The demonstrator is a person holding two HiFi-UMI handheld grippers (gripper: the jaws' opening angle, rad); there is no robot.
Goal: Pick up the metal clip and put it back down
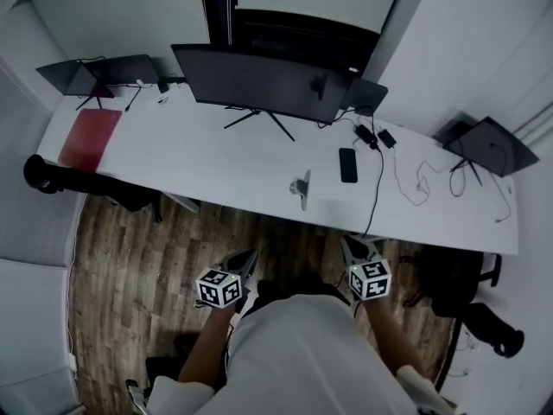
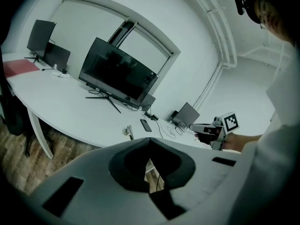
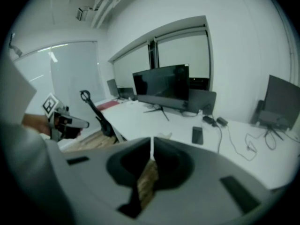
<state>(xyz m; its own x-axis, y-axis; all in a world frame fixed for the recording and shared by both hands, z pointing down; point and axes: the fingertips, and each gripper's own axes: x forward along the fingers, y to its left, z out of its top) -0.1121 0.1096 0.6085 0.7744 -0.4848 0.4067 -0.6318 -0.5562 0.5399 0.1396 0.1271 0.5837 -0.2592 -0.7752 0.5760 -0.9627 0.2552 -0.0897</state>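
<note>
Now the metal clip [image 1: 301, 188] lies well beyond left tool [image 1: 250, 257] and right tool [image 1: 348, 243], both closed.

I note: metal clip [image 1: 301, 188] at twelve o'clock, dull silver; table [image 1: 199, 158] smooth matt white; floor [image 1: 121, 258] wood-grain planks; phone [image 1: 347, 164] at one o'clock, black.

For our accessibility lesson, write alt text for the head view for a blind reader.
From above, a person holds the left gripper and right gripper, both shut and empty, short of a long white desk. The metal clip sits near the desk's front edge, with a phone to its right and a monitor behind.
</note>
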